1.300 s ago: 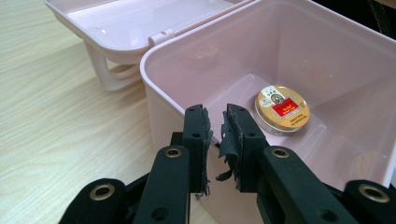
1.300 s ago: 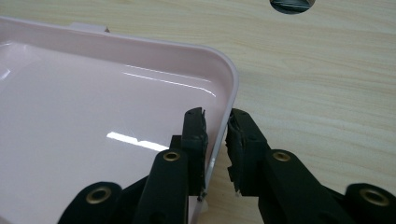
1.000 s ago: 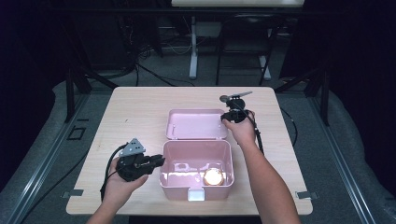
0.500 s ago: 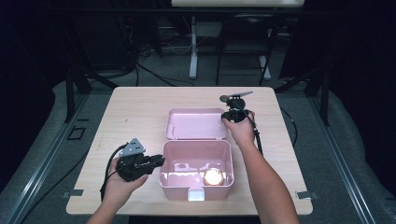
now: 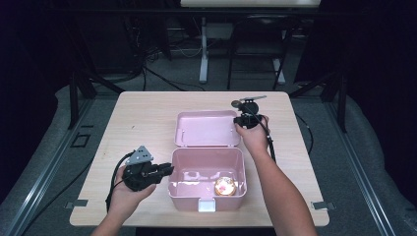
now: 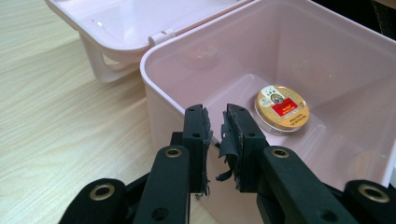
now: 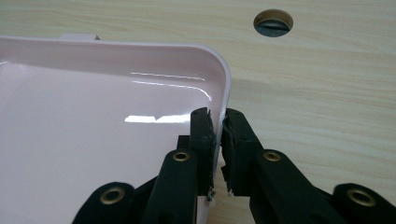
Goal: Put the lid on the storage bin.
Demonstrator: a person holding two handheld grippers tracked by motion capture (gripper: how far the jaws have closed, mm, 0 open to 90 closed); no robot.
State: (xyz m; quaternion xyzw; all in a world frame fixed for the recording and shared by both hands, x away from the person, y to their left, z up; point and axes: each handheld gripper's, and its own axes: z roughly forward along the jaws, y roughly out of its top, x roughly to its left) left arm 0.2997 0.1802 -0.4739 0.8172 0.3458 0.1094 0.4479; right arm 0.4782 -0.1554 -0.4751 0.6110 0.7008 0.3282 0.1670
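Note:
A pink plastic box stands open near the table's front edge, its lid lying flat behind it. A round gold tin with a red label rests on the box's floor at the right. My left gripper straddles the box's left wall, one jaw outside and one inside, clamped on it. At the lid's right edge my right gripper has just been closing its jaws on the lid's rim.
The wooden table has a round cable hole just beyond the lid's far right corner. Cables trail from both grippers over the tabletop. Dark floor, frames and cables surround the table.

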